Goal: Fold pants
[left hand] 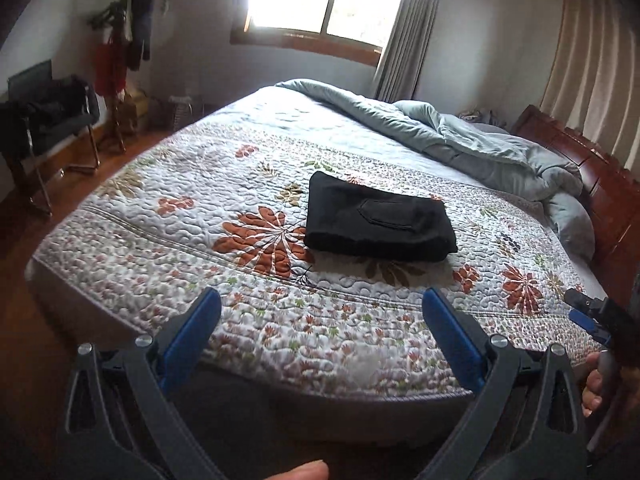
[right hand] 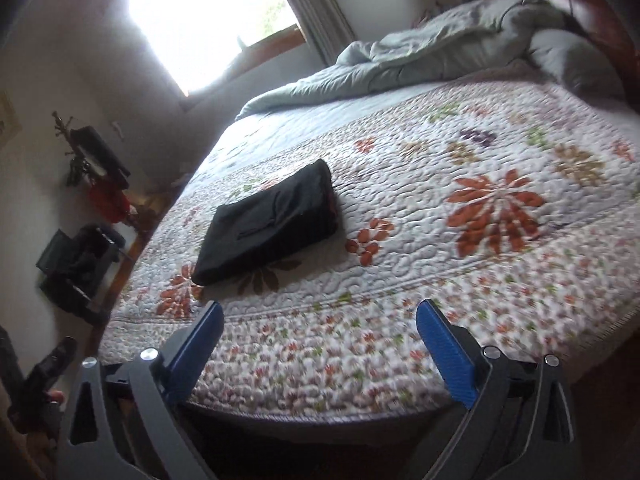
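Fingers point(left hand: 452, 324) apart; pants point(left hand: 378, 220) pocket seen leftward only.

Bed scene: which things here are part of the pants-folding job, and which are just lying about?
Part of the job:
black pants, folded on the floral quilt
left gripper, open
right gripper, open

Just lying about:
grey duvet, bunched near the headboard
chair with dark clothes
coat stand

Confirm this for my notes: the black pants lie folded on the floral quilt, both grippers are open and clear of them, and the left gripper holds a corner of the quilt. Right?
Not quite. The left gripper holds nothing; the left wrist view shows its jaws wide apart above the floral quilt. The black pants do lie folded, and the right gripper is open and clear too.
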`<action>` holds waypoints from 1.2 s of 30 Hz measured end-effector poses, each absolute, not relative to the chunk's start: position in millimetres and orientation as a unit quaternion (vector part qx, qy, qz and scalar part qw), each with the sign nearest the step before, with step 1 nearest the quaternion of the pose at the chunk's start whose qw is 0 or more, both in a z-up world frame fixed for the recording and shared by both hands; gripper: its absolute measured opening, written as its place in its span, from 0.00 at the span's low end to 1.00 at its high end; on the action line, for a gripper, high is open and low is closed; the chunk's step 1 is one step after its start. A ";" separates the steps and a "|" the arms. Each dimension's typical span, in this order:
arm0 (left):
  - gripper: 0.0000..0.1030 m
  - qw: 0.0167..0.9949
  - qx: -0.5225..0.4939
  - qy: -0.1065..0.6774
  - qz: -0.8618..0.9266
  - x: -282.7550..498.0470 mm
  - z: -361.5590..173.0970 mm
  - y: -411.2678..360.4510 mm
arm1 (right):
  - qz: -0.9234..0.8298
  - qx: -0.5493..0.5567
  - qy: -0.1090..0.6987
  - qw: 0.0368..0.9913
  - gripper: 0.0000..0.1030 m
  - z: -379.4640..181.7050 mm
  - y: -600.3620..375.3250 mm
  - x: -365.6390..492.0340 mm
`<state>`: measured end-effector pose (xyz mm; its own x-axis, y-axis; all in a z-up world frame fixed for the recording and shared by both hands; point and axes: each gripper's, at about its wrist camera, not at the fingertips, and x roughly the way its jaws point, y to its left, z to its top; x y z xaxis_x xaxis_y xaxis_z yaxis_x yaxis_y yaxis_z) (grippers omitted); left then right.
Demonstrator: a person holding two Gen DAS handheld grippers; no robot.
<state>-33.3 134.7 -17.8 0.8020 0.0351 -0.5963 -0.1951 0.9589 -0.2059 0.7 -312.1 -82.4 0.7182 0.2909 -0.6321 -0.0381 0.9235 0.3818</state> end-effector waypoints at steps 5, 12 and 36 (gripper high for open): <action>0.97 0.954 -0.096 0.281 0.051 -82.0 12.4 105.5 | 0.076 0.104 0.320 0.939 0.95 -42.6 -294.9 -56.4; 0.97 0.965 -0.063 0.254 0.030 -132.1 40.7 67.4 | 0.063 0.059 0.265 0.960 0.96 2.0 -271.0 -117.9; 0.97 0.964 -0.070 0.252 0.051 -179.6 57.4 52.4 | 0.079 0.015 0.219 0.972 0.96 31.8 -231.4 -183.9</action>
<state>-179.6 52.4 57.4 0.8677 0.0639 -0.4929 -0.1345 0.9849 -0.1092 -183.9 -231.4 31.8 0.8916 0.1602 -0.4235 -0.1470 0.9871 0.0638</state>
